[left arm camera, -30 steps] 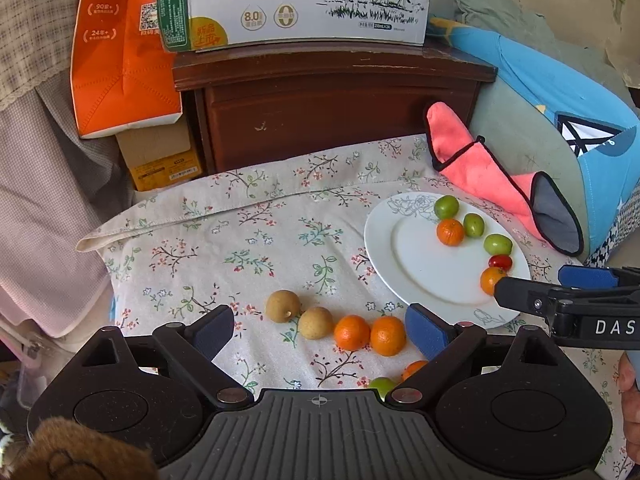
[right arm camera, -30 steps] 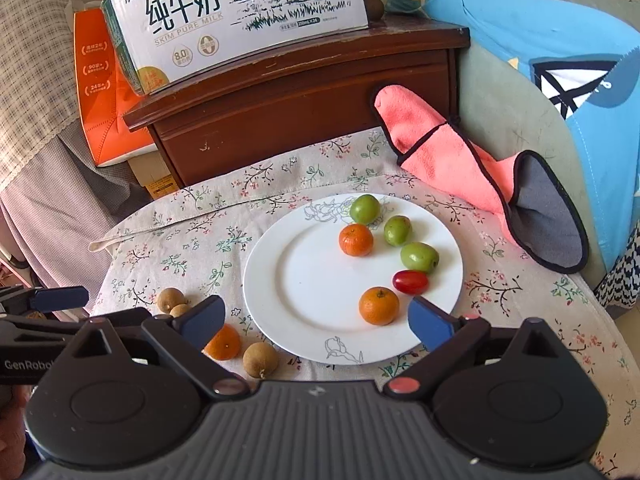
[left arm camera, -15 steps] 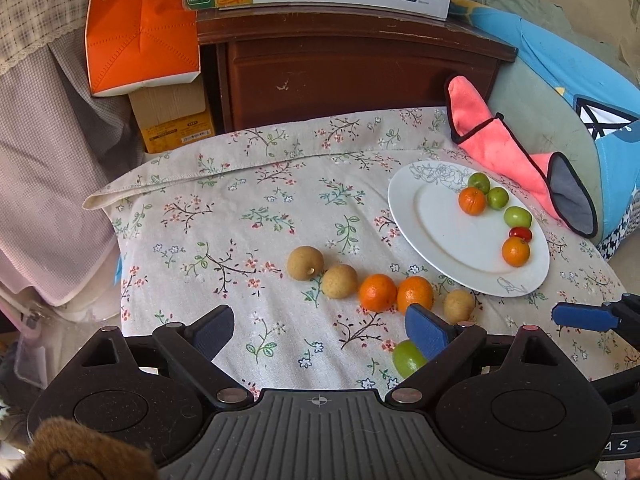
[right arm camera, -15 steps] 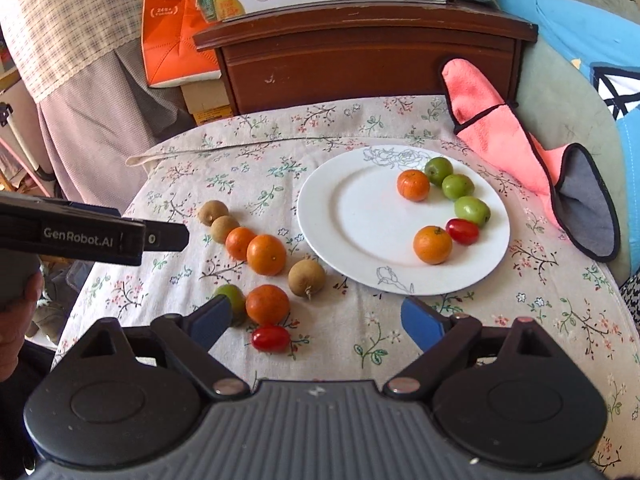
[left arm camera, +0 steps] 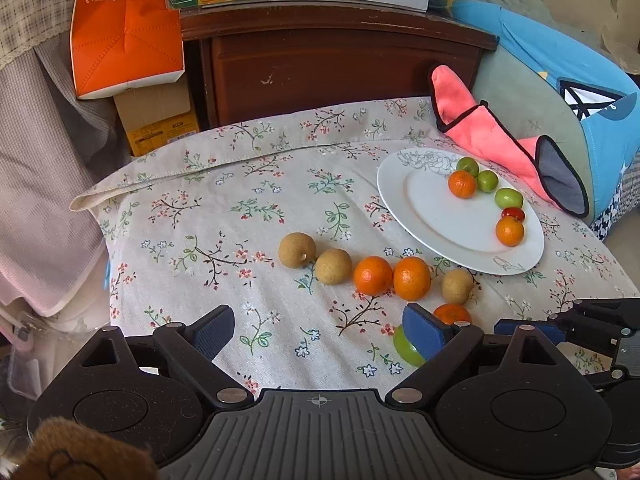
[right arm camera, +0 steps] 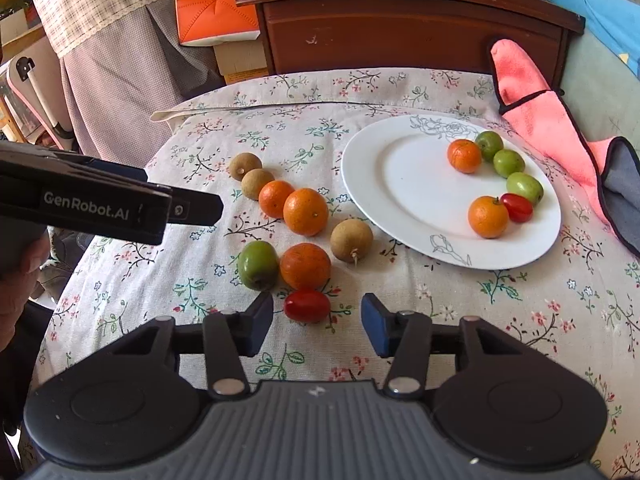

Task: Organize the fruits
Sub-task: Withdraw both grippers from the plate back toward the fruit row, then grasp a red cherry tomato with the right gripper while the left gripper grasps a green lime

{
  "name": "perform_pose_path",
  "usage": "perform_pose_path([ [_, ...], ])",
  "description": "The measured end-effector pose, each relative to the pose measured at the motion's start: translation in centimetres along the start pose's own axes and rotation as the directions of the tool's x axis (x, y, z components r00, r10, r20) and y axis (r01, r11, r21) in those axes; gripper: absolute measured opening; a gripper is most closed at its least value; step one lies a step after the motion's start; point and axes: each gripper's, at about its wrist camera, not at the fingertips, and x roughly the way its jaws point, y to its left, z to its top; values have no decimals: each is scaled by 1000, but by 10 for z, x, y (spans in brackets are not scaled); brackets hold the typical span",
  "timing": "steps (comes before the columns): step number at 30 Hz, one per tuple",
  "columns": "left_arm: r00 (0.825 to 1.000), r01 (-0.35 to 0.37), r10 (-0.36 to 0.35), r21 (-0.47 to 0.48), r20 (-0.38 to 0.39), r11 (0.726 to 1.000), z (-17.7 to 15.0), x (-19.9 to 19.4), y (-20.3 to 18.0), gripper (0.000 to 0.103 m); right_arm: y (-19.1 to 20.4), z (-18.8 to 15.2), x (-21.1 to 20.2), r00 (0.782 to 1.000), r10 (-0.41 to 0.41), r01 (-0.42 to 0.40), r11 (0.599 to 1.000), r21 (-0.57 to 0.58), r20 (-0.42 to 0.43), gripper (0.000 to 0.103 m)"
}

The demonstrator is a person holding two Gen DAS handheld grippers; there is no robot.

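Both tongs released: right gripper [right arm camera: 317,322] just above red tomato [right arm camera: 307,305], maybe touching; left gripper [left arm camera: 318,330] over flowery cloth [left arm camera: 224,216].

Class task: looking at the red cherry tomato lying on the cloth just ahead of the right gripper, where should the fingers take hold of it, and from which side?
Probably across the short middle of the red cherry tomato, coming from the near side, where the open right gripper already lines up. It lies with its long axis left-right, so rotating the fingers would help. The tangerine right behind it blocks the far side.
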Motion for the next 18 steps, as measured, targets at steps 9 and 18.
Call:
perform_pose_path([
  [9, 999, 46, -46, 17, 4, 999, -4, 1, -4, 85, 5, -2, 9, 1000, -10, 11, 999, -42, 8, 33],
  [18, 996, 94, -93, 72, -14, 993, -11, 6, -12, 78, -3, -2, 0, 1000, -10, 10, 1000, -24, -3, 27],
])
